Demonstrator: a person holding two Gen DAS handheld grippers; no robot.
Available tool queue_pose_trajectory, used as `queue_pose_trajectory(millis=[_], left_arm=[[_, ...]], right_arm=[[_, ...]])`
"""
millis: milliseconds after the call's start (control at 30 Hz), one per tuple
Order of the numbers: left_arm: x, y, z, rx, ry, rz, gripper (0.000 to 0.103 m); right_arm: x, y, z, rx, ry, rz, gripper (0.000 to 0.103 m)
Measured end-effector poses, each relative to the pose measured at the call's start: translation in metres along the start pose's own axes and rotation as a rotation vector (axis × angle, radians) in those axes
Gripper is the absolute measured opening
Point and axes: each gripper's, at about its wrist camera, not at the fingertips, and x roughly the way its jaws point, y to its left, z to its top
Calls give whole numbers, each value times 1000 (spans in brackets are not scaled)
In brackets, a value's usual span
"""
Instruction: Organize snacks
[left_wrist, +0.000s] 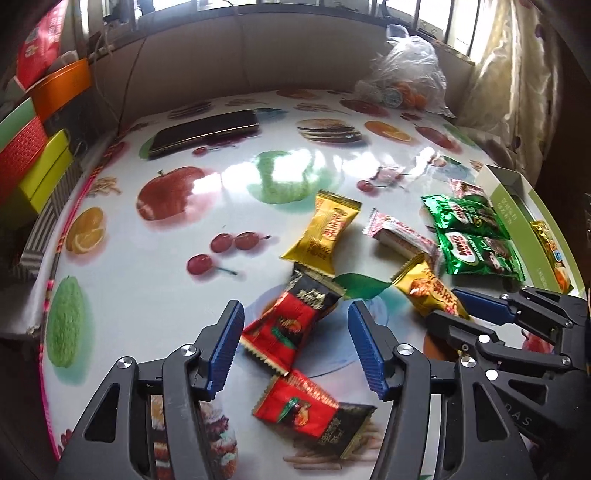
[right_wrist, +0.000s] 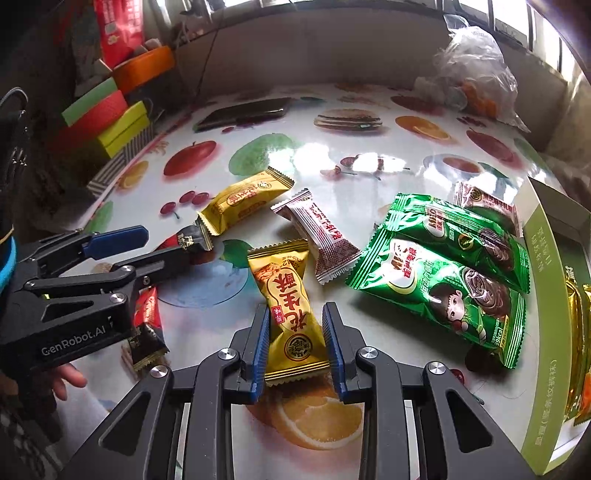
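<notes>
Wrapped snacks lie spread on the glossy fruit-print table.
Two red-and-black foil packets (left_wrist: 291, 328) (left_wrist: 314, 413) lie flat, near each other. A yellow peanut candy wrapper (right_wrist: 291, 314) lies lengthwise; a second yellow one (right_wrist: 243, 201) lies further away. A white-and-maroon wrapped bar (right_wrist: 317, 236) lies between them, beside two overlapping green foil sachets (right_wrist: 450, 273).

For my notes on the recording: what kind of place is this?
Probably a home, a table beside a window: a fruit-printed tablecloth, a curtain, and a bag of fruit.
</notes>
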Motion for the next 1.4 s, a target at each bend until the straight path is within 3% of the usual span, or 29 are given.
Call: queue_pose_trajectory(millis=[167,533,733,967,1400], left_arm=[[14,-5,2,29,36,34,60],[23,-2,3,-7,49,48,59],[22,-4,4,-4,45,50,33],[18,-7,2,1,44,42,26],[-13,-27,-5,-14,-18,17,25]], right_arm=[[0,-1,0,2,0,2,27],[0,-1,0,3,-1,4,27],[-2,-2,0,5,0,2,27],[-4,-2,-2,10,0,-3,26],[-22,-9,-10,20,-36,-1,23]])
